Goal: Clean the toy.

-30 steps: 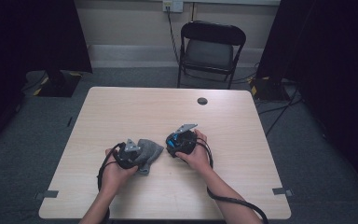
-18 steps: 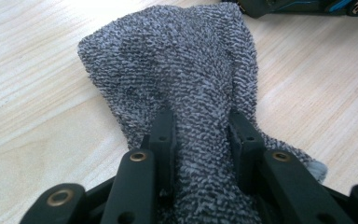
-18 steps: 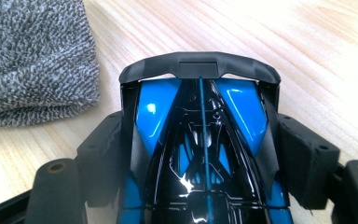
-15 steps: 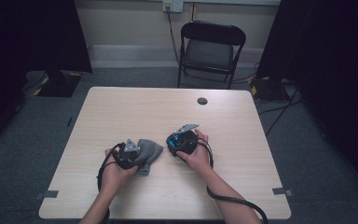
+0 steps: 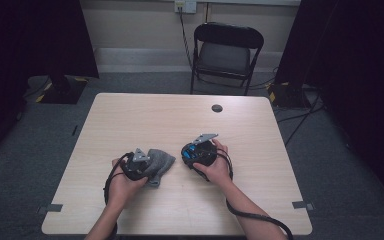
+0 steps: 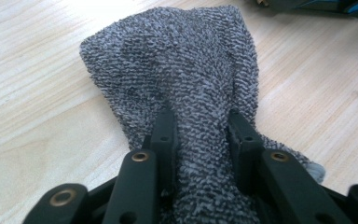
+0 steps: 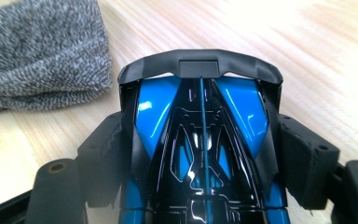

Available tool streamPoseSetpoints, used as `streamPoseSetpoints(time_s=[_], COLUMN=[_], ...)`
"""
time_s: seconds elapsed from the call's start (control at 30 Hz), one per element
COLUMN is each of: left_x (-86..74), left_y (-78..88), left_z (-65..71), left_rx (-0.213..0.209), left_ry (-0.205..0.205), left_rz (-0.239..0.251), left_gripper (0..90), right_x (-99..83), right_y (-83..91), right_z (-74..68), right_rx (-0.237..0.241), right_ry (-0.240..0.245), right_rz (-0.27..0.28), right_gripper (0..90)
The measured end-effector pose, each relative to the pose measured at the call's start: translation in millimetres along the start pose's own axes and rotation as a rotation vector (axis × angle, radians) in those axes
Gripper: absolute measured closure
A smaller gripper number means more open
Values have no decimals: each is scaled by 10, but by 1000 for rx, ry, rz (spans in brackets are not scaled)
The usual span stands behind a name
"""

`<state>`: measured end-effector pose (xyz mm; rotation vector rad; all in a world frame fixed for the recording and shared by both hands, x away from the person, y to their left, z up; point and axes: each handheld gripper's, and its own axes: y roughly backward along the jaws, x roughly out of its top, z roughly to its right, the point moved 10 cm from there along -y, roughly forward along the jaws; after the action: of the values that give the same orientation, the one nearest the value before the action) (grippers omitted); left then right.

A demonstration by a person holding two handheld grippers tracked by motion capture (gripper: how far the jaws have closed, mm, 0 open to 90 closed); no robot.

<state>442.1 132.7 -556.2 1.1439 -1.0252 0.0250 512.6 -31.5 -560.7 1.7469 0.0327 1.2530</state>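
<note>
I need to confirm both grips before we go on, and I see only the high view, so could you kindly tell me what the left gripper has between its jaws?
Observer: The left gripper is shut on a bunched fold of the grey terry cloth, with both pads pressed into it.
Operator: Thank you. What is the blue thing in the right gripper?
Observer: It is a blue and black toy car, glossy, with a black wing at its far end.
Operator: Is the right gripper really gripping it?
Observer: Yes, the right gripper has a pad against each side of the car's body; its jaws have just been closing on it.
</note>
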Motion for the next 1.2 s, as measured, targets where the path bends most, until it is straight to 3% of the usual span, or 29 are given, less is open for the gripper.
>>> streamPoseSetpoints(time_s=[0.13,0.43,0.63,0.8,1.1,1.2], left_x=[6,67,206,307,720,868], left_y=[21,60,154,179,129,94], left_z=[4,-9,-32,-47,-54,4], left_rx=[-13,-10,-7,2,6,-10], left_ry=[26,40,44,41,0,-18], left_rz=[-4,7,72,94,111,119], left_gripper=[708,757,756,755,753,753], right_x=[10,14,40,55,120,137], right_y=[82,263,377,436,536,563], right_z=[11,39,21,-35,-196,-245], right_rx=[10,28,45,65,103,114], right_ry=[-9,-22,-13,-7,40,53], right_rz=[19,48,65,73,91,100], right_gripper=[256,256,256,256,256,256])
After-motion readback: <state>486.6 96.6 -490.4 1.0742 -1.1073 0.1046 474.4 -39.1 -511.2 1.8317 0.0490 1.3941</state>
